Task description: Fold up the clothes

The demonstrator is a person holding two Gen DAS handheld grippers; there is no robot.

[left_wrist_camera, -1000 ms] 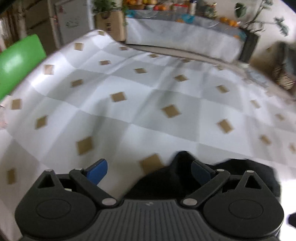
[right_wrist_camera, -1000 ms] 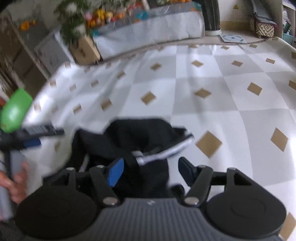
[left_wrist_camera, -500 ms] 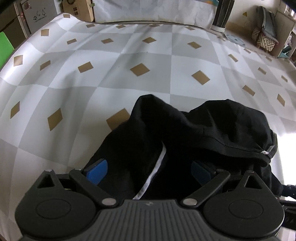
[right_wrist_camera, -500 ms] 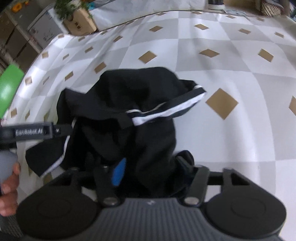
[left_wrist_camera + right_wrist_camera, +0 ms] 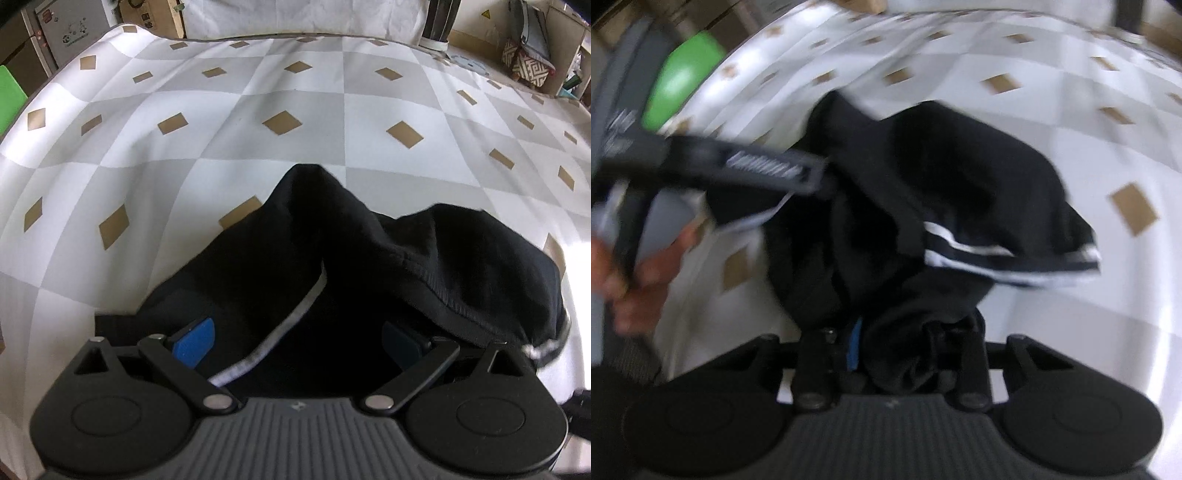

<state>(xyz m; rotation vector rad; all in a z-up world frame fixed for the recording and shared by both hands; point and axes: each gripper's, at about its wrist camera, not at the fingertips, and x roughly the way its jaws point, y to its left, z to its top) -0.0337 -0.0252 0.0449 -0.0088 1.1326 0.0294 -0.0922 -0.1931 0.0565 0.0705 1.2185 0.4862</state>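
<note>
Black garment sits crumpled on the checked cloth, nothing folded yet. Right gripper has just been closing, jaws narrow with a bunch of fabric pinched between them. Left gripper hangs wide open over the heap, holding nothing. I'd say pinch one clear edge, then lift and spread it flat.
</note>
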